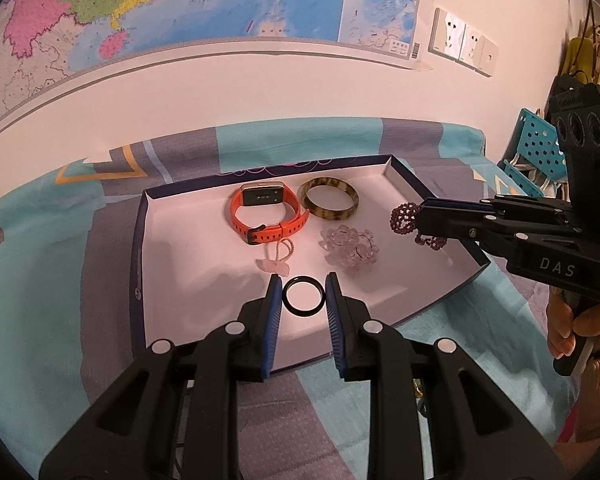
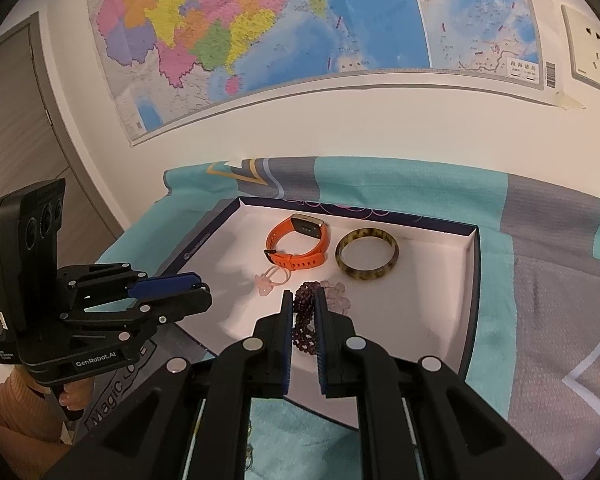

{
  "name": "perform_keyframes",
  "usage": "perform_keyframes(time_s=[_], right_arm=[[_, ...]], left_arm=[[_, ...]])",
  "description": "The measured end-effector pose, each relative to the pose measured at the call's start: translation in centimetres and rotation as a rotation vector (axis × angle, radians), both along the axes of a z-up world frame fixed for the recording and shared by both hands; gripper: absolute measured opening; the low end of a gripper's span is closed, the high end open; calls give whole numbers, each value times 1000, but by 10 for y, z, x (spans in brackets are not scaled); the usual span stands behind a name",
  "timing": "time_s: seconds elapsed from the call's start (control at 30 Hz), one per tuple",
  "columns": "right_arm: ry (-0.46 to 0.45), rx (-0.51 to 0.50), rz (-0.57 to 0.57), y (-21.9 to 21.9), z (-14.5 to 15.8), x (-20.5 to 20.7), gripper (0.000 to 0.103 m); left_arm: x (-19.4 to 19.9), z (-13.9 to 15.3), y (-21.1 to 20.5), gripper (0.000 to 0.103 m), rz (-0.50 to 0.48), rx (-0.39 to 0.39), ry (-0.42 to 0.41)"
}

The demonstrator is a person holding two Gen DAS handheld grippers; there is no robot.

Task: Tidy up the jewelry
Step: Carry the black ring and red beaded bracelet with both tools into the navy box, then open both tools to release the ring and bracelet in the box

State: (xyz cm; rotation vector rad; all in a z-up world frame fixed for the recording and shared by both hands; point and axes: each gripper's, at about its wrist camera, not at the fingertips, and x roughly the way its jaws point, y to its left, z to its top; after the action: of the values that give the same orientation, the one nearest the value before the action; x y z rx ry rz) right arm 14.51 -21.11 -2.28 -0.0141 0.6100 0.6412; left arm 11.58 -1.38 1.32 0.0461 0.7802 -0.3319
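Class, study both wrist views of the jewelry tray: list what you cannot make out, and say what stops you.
1. Clear bead bracelet: right wrist view, mostly hidden behind the right tongs and the dark purple bead bracelet.
2. Black ring: right wrist view, hidden between the left tongs.
3. Watch screen: both views, too small to read.
4. Tray near corners: both views, covered by tongs.

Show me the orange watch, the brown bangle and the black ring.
Watch (image 1: 266, 216): left wrist view, on its orange strap.
Bangle (image 1: 328, 204): left wrist view, on its mottled front rim.
Ring (image 1: 303, 313): left wrist view, on its lower rim, between the fingers.
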Motion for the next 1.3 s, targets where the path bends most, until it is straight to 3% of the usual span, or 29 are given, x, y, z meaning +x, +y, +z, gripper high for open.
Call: perform_keyframes(time_s=[1.3], right_arm=[[65,1,-43,13,-16,42,9]], left_arm=[[49,-27,-9,22,50,29,84]])
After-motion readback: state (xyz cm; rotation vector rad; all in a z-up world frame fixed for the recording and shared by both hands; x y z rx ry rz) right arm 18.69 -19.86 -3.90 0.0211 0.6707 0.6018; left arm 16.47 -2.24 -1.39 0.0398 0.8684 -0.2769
